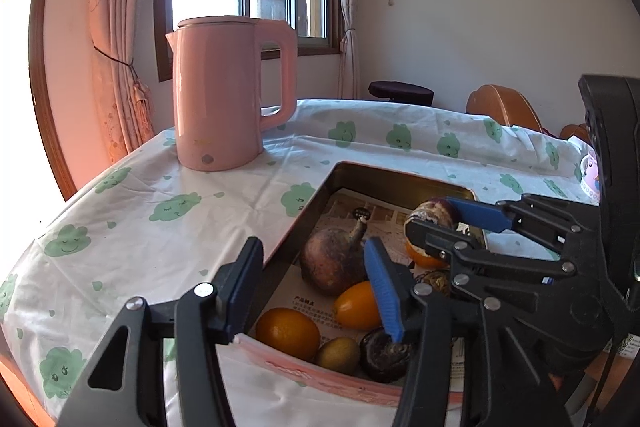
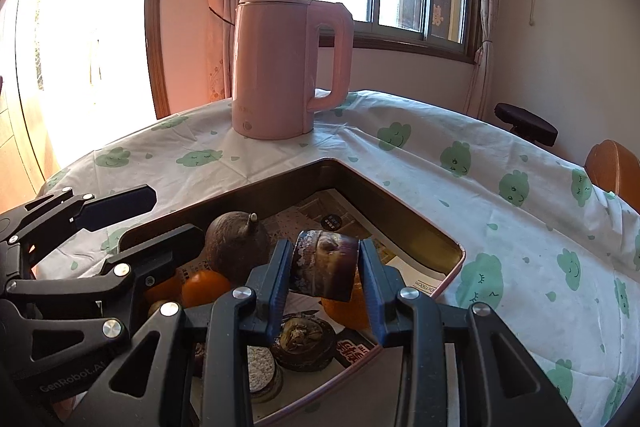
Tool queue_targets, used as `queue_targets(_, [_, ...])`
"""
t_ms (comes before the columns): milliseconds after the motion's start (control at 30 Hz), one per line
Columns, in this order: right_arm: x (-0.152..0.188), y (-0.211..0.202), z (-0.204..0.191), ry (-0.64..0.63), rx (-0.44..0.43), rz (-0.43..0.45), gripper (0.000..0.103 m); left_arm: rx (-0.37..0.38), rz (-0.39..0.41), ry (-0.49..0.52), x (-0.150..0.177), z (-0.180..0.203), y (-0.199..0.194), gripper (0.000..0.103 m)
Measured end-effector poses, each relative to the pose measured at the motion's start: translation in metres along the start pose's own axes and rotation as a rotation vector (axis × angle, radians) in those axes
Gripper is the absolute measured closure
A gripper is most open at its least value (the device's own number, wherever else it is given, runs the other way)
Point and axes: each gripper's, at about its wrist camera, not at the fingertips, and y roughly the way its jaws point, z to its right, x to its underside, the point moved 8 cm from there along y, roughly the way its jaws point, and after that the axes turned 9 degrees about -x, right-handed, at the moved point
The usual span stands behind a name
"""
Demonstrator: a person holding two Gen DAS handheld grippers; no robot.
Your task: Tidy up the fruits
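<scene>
A metal tray [image 1: 320, 195] lined with printed paper holds several fruits: a big brown round one with a stem [image 1: 332, 259], two oranges [image 1: 288, 333], a small green-brown fruit [image 1: 338, 355] and a dark one [image 1: 384, 355]. My left gripper [image 1: 312, 291] hangs open over the tray's near left corner, its pads touching nothing. It also shows at the left of the right wrist view as the left gripper [image 2: 148, 223]. My right gripper [image 2: 324, 279] is shut on a dark purple fruit [image 2: 324, 263], held above the tray [image 2: 280, 179] over another orange [image 2: 344, 311].
A pink kettle [image 1: 224, 95] stands behind the tray on the white cloth with green cloud prints [image 1: 160, 211]. A window and curtains lie beyond it. Orange chair backs [image 1: 504, 107] and a dark stool [image 1: 400, 93] stand past the far table edge.
</scene>
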Motion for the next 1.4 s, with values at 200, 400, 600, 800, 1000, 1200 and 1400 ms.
queue_targets(200, [-0.001, -0.012, 0.013, 0.055, 0.032, 0.055, 0.037, -0.004, 0.043, -0.042, -0.004, -0.008, -0.008, 0.024])
queue_targets(400, [-0.001, -0.037, 0.016, 0.058, 0.073, 0.135, 0.029, -0.003, 0.086, -0.058, -0.008, -0.007, -0.017, 0.02])
queue_targets(600, [0.0, -0.063, 0.022, 0.058, 0.125, 0.219, 0.021, -0.016, 0.126, -0.071, -0.012, -0.009, -0.027, 0.014])
queue_targets(800, [0.003, -0.08, 0.03, 0.072, 0.16, 0.27, 0.018, -0.025, 0.146, -0.076, -0.013, -0.008, -0.03, 0.012])
queue_targets(1000, [0.003, -0.086, 0.034, 0.087, 0.172, 0.291, 0.015, -0.027, 0.156, -0.069, -0.012, -0.004, -0.03, 0.012])
queue_targets(1200, [0.004, -0.087, 0.035, 0.087, 0.177, 0.296, 0.014, -0.029, 0.168, -0.076, -0.012, -0.003, -0.031, 0.012])
queue_targets(1400, [0.004, -0.088, 0.035, 0.086, 0.182, 0.303, 0.011, -0.041, 0.168, -0.075, -0.012, -0.004, -0.031, 0.008])
